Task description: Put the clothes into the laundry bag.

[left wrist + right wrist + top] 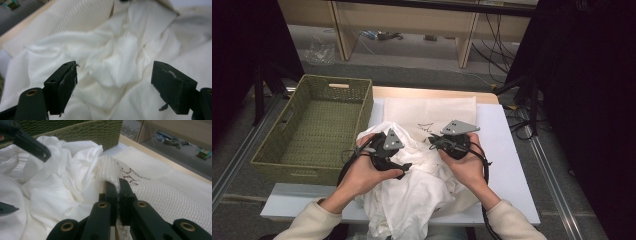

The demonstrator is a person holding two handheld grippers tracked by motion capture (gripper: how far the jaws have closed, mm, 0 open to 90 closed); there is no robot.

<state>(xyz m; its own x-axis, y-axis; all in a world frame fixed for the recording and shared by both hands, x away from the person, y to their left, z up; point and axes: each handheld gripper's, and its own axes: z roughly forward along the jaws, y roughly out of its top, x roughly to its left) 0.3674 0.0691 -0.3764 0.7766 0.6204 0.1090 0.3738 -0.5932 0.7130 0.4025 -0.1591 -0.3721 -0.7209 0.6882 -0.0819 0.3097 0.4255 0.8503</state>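
A crumpled white garment lies on a cream mesh bag spread over the table. My left gripper hovers over the garment's heap with its jaws wide apart and nothing pressed between them. My right gripper is shut on a raised edge of the mesh bag, pinching the weave between its pads right beside the garment. One of the left gripper's fingers shows at the upper left of the right gripper view.
A green woven basket stands at the table's left, with nothing seen inside it; its wall rises just behind the garment. Bare white tabletop lies to the right of the bag. The garment hangs over the table's near edge.
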